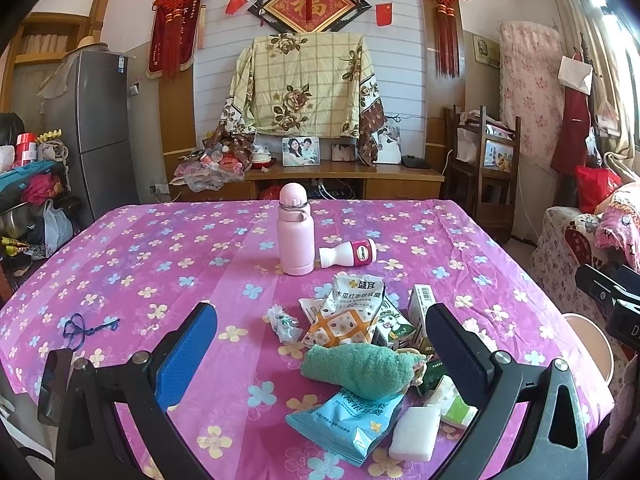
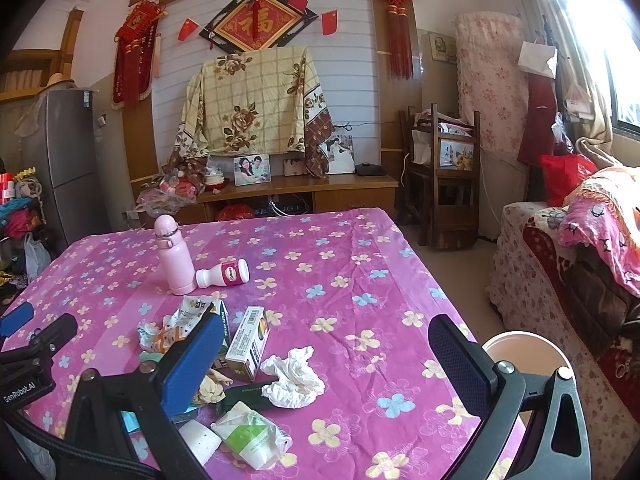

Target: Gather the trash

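A heap of trash lies on the pink flowered tablecloth (image 1: 140, 264): snack wrappers (image 1: 354, 298), a blue packet (image 1: 348, 424), small cartons (image 2: 250, 340), a crumpled white tissue (image 2: 292, 378), a green-white wrapper (image 2: 252, 436) and a white block (image 1: 414, 432). A rolled green towel (image 1: 360, 368) lies among it. My left gripper (image 1: 320, 344) is open and empty, its fingers either side of the heap. My right gripper (image 2: 328, 360) is open and empty above the tissue.
A pink bottle (image 1: 295, 230) stands mid-table with a small white bottle (image 1: 348, 254) lying beside it. A round pink bin (image 2: 520, 354) sits off the table's right edge. A sofa (image 2: 580, 272) is at the right, a fridge (image 1: 96, 128) at the left.
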The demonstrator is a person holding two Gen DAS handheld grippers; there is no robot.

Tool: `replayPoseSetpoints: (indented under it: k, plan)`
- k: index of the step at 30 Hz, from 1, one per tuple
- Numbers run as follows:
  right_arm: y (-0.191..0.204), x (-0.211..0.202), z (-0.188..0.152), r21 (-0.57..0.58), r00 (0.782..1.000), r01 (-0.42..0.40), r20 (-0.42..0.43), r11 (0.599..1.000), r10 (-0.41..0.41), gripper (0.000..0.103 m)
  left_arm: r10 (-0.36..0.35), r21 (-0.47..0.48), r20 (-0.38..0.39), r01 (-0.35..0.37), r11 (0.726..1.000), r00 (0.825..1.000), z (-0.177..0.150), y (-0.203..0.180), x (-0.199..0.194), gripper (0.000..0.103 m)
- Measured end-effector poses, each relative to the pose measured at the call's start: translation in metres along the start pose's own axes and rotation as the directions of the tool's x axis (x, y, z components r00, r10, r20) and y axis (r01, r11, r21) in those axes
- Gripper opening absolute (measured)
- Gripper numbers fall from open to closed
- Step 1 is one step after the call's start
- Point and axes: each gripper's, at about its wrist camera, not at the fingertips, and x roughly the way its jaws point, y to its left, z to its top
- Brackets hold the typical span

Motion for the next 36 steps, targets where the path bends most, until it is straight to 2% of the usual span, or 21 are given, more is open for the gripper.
replayPoseSetpoints:
  k: [6, 10, 13, 36]
  plan:
    - [0.000, 0.000, -0.001, -0.013, 1.000, 0.007, 0.002, 1.000, -0.007, 0.103, -0.002, 0.000, -0.006, 0.002, 1.000, 1.000, -0.002, 0.000, 0.001, 0.103]
    - [0.001, 0.001, -0.004, -0.061, 0.999, 0.031, 0.016, 0.998, -0.030, 0.103, 0.000, 0.003, -0.012, 0.000, 1.000, 1.000, -0.004, -0.001, 0.003, 0.103]
    - [0.000, 0.003, -0.005, -0.021, 1.000, 0.014, -0.010, 1.000, -0.015, 0.103, 0.009, 0.009, -0.013, -0.009, 1.000, 1.000, -0.005, -0.003, 0.005, 0.103]
    - [-0.007, 0.007, -0.013, -0.014, 0.999, 0.020, -0.032, 1.000, -0.020, 0.103, 0.006, 0.011, -0.041, -0.005, 1.000, 0.999, -0.010, -0.007, 0.013, 0.103]
